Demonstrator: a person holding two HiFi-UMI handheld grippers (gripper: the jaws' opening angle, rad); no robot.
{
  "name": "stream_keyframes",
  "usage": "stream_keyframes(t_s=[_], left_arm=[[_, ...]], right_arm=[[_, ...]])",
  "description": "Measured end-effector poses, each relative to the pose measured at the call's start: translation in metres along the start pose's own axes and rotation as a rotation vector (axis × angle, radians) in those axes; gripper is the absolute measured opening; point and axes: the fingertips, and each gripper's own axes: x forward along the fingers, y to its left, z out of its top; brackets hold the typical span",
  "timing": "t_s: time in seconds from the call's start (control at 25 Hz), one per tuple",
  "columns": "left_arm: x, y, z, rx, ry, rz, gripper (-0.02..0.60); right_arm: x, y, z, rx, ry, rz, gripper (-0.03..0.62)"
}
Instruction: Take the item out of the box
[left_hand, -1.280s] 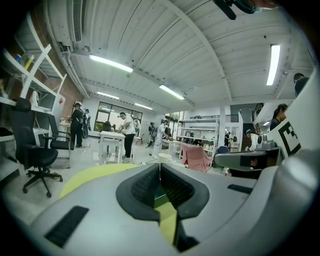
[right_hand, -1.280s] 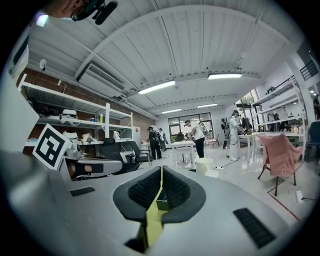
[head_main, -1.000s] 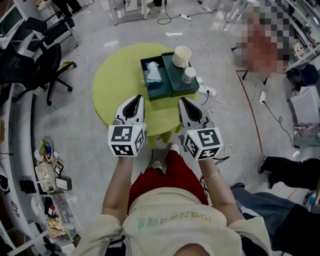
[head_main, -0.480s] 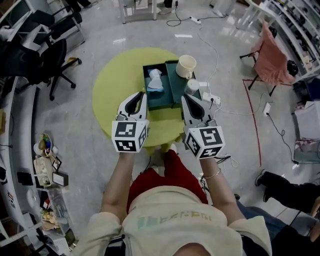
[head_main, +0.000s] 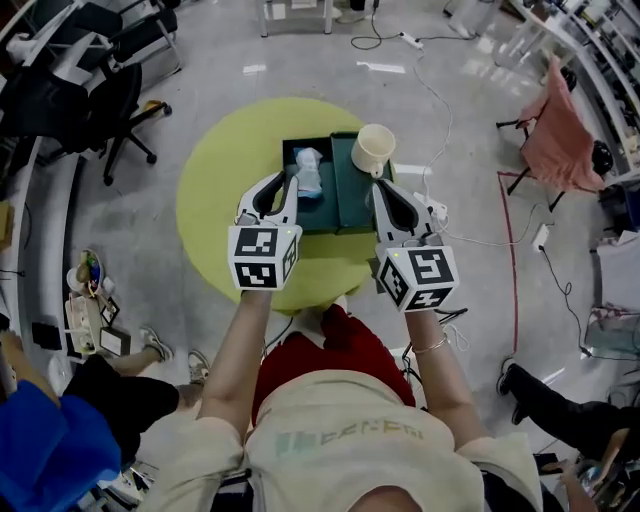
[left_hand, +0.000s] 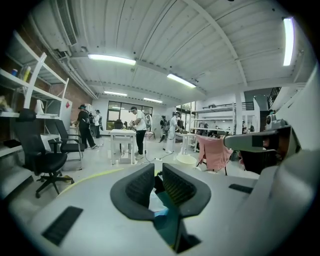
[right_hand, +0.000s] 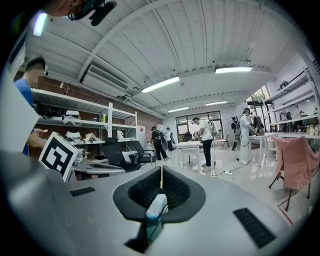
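Note:
A dark green box (head_main: 324, 213) lies open on the round yellow-green table (head_main: 215, 200), its lid (head_main: 352, 195) flat beside it on the right. Inside the box is a white and blue packet (head_main: 308, 170). My left gripper (head_main: 271, 192) hovers at the box's left edge; its jaws are opening, a narrow gap shows and nothing is between them. In the left gripper view (left_hand: 158, 170) the packet (left_hand: 156, 202) shows below the gap. My right gripper (head_main: 394, 207) is shut and empty over the lid's right side (right_hand: 161, 182).
A cream cup (head_main: 372, 150) stands on the lid's far end. A power strip and cables (head_main: 432, 211) lie on the floor to the right. Black office chairs (head_main: 100, 95) are at upper left, a pink-draped chair (head_main: 565, 130) at right. A person in blue (head_main: 50, 450) is at lower left.
Both grippers have moved forward to the box. The left jaws have parted slightly. A person in blue has come in at lower left.

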Motion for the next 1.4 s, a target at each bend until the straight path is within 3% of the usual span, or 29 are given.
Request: stream_keyframes(t_s=[0.32, 0.64, 1.4], left_arm=[[0.052, -0.005, -0.008, -0.011, 0.089, 0.041, 0.097], [0.098, 0.004, -0.037, -0.080, 0.196, 0.072, 0.132], [0.163, 0.020, -0.098, -0.143, 0.423, 0.118, 0.187]], right_arm=[[0.025, -0.037, 0.008, -0.012, 0.015, 0.034, 0.037], [0.051, -0.065, 0.000, -0.011, 0.055, 0.053, 0.037], [0.092, -0.088, -0.020, -0.031, 0.131, 0.112, 0.037]])
